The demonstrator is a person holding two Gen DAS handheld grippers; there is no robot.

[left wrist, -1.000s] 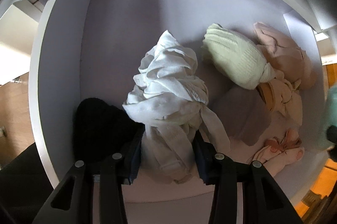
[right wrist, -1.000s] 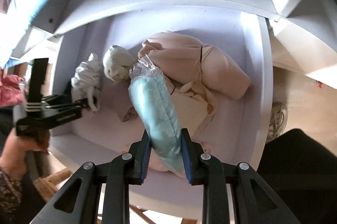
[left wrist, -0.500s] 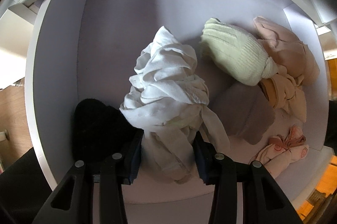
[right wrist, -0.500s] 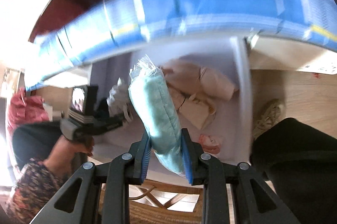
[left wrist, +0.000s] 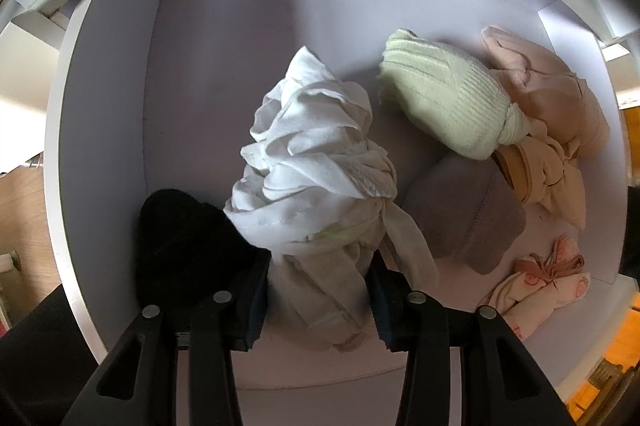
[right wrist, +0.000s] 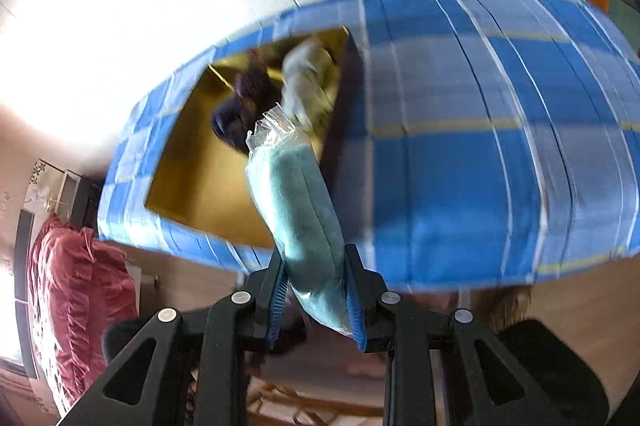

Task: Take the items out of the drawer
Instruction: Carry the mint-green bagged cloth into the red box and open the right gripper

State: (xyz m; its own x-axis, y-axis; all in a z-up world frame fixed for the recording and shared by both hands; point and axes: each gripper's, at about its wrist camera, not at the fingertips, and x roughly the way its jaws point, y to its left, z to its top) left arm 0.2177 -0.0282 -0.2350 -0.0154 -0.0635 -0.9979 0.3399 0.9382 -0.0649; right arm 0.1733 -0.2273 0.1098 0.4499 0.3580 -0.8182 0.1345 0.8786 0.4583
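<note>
Our left tool (left wrist: 318,290) is closed on the lower tail of the white cloth bundle (left wrist: 316,162), which hangs over the drawer (left wrist: 100,106), so we lift straight up until its loose strip clears the black sock (left wrist: 180,226) just beside it and the grey cloth (left wrist: 460,222). Our right tool (right wrist: 316,290) has its jaws clamped on the bagged teal cloth (right wrist: 298,198), held out over a blue checked bed (right wrist: 460,166). We judge the yellow tray (right wrist: 208,162) to be the drop spot, so we open only once the bag is low over it.
</note>
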